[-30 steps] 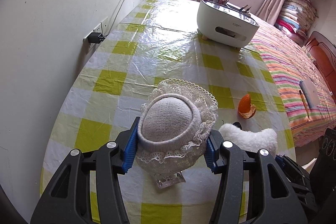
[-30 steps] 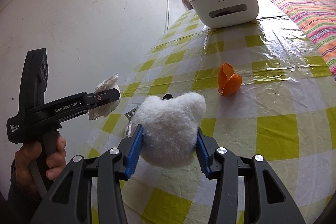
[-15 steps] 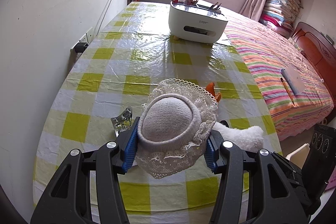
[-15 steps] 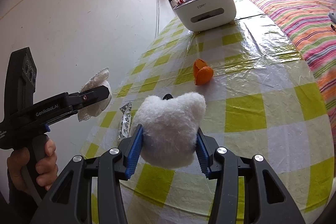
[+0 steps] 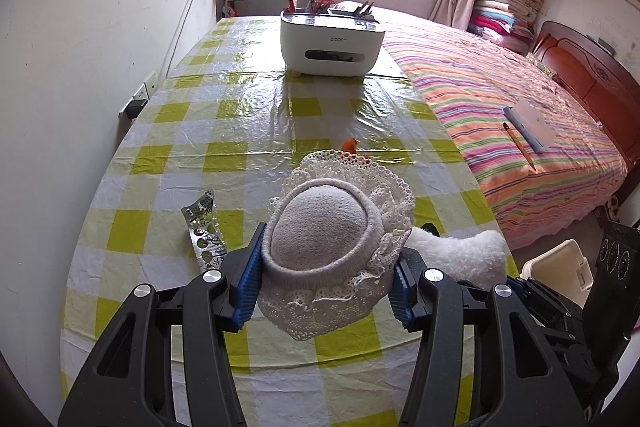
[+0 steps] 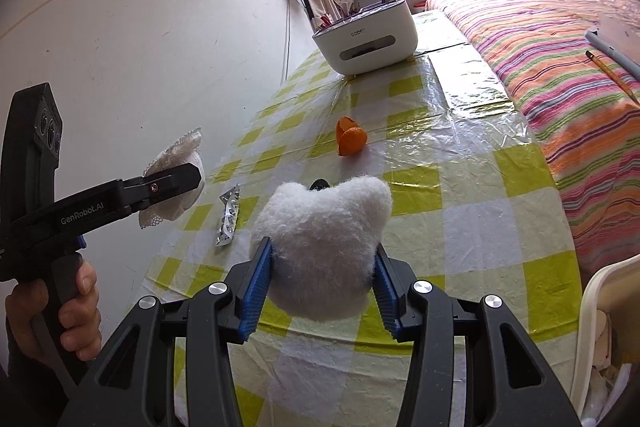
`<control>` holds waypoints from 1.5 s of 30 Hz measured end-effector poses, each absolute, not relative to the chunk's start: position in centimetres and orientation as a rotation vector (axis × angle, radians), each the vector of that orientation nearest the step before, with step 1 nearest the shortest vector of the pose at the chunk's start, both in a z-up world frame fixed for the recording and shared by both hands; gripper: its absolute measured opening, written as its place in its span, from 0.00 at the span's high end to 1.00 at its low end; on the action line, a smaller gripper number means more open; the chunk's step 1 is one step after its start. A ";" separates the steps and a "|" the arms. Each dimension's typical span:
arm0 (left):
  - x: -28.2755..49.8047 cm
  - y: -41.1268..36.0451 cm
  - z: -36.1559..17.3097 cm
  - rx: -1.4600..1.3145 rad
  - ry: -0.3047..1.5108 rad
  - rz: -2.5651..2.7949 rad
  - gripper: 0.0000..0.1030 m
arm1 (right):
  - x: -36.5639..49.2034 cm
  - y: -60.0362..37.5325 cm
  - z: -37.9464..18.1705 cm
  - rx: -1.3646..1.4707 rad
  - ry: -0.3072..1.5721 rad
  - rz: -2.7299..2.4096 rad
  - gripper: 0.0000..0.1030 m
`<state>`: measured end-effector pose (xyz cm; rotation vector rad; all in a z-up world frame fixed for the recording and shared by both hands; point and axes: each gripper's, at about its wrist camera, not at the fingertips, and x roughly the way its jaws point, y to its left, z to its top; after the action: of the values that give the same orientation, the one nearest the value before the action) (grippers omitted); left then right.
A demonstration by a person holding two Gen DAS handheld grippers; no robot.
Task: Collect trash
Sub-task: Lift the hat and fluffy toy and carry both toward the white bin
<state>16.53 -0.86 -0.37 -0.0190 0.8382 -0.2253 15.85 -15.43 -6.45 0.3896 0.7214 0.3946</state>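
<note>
Trash lying on the checked tablecloth [image 5: 248,99]: a foil blister pack [image 5: 204,227] ahead and left of the left gripper [image 5: 326,279], an orange peel [image 6: 350,141] beyond the right gripper [image 6: 322,287]. Neither piece is lying between jaws. The left jaws are clenching a lace-trimmed cap [image 5: 340,231]; the right are gripping a white fluffy item [image 6: 324,243].

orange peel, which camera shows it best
The right wrist view: the orange peel sits whole and unblocked on the table. In the left wrist view only its tip peeks over the lace pad the left gripper holds.
</note>
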 end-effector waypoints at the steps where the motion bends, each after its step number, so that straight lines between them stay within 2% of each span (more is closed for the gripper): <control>1: 16.2 -1.3 -0.2 -0.017 0.834 -0.239 0.50 | 15.7 -15.7 -6.4 0.396 0.718 0.391 0.56; 45: 11.0 -11.4 1.3 0.114 0.766 -0.440 0.50 | 9.6 -23.6 -4.2 0.399 0.571 0.228 0.56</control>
<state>11.00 -11.39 1.33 0.1140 0.7662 -0.4398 9.58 -23.59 -4.17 0.3994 0.5705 0.2284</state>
